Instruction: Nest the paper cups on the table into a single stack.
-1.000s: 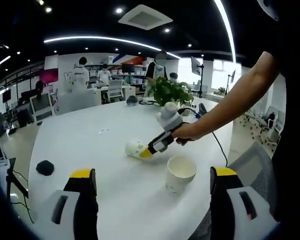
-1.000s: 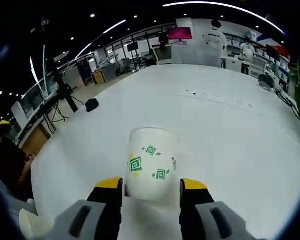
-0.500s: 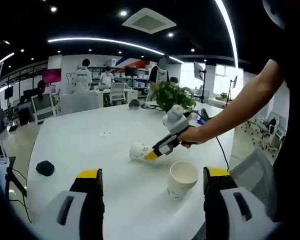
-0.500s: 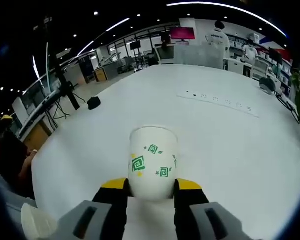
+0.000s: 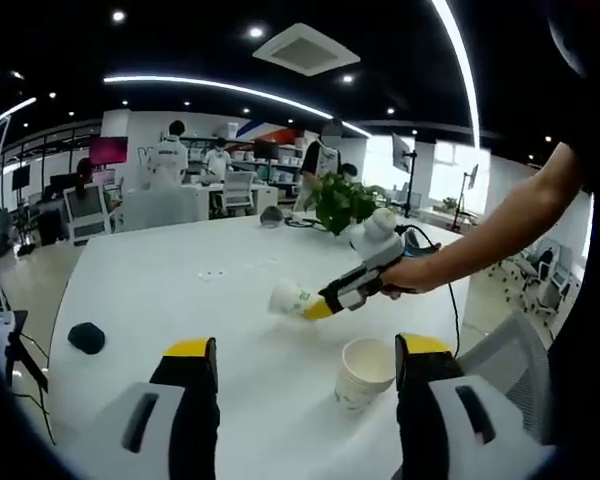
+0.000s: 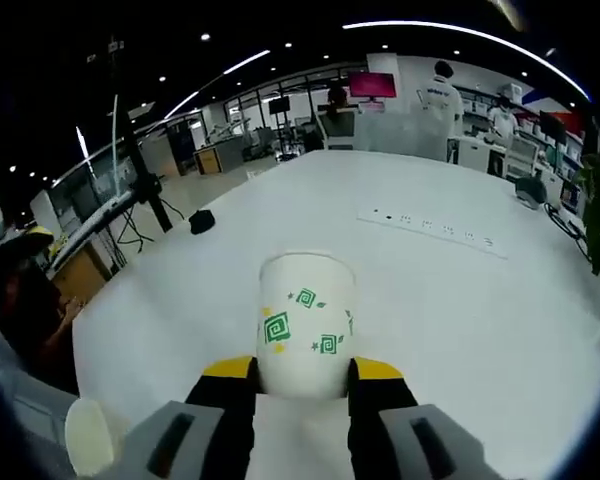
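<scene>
Left gripper view
Left gripper (image 5: 302, 368): its two yellow-tipped jaws stand wide apart at the bottom, nothing between them, above the white table (image 5: 160, 290).
Upright cup (image 5: 364, 374): a paper cup, mouth up, stands on the table near the front edge, just inside the right-hand jaw; looks like more than one cup nested, but I cannot tell for sure.
Right gripper (image 5: 325, 305): comes in from the right, held in a hand (image 5: 400, 277), jaws clamped on the patterned cup (image 5: 292, 299).
Patterned cup: held on its side in the air above the table, up and to the left of the upright cup, apart from it.
Table extras: a dark small object (image 5: 86, 337) lies at the left; a potted plant (image 5: 342, 200) stands at the far side.
Background: people at desks in an open office.

Right gripper view
Right gripper (image 6: 301, 372): jaws pressed against both sides of the patterned cup (image 6: 305, 322) at the end nearest the camera.
Patterned cup: white with green spiral marks, pointing away along the jaws, the table (image 6: 460, 300) beneath it.
Second cup (image 6: 92, 437): a plain paper cup shows at lower left.
Far side: the dark small object (image 6: 202, 220) lies near the table's left edge.
</scene>
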A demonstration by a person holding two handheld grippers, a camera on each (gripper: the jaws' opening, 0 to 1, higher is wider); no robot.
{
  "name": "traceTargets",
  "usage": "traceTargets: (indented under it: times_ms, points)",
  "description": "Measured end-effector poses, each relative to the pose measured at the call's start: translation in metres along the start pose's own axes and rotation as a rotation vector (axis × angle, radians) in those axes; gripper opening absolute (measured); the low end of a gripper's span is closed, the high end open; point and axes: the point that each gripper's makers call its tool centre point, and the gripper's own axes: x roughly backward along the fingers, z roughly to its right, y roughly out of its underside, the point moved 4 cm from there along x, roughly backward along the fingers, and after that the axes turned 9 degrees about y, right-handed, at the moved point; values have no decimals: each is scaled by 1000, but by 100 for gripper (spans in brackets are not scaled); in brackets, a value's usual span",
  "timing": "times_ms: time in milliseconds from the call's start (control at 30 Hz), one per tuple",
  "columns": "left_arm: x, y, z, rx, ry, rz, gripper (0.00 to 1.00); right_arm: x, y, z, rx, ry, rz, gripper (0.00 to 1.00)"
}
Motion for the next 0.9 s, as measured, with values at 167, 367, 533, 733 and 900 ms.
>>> traceTargets:
  times_ms: [167,367,533,733,900]
  points:
    - [-2,-2,1,-8,18,0,67,16,-8,0,6,-6,47,34]
    - [-6,-9,2,-17,39,13,61,35,-17,-3,4,-15,104,34]
    - [-10,-15,3,-36,62,15,58,54,-21,-12,-2,-19,149,34]
    - [-18,-26,10,-55,121,28,48,80,-23,-27,-1,-30,213,34]
    - [-25,-44,19,-87,184,47,40,98,-20,-36,18,-35,259,34]
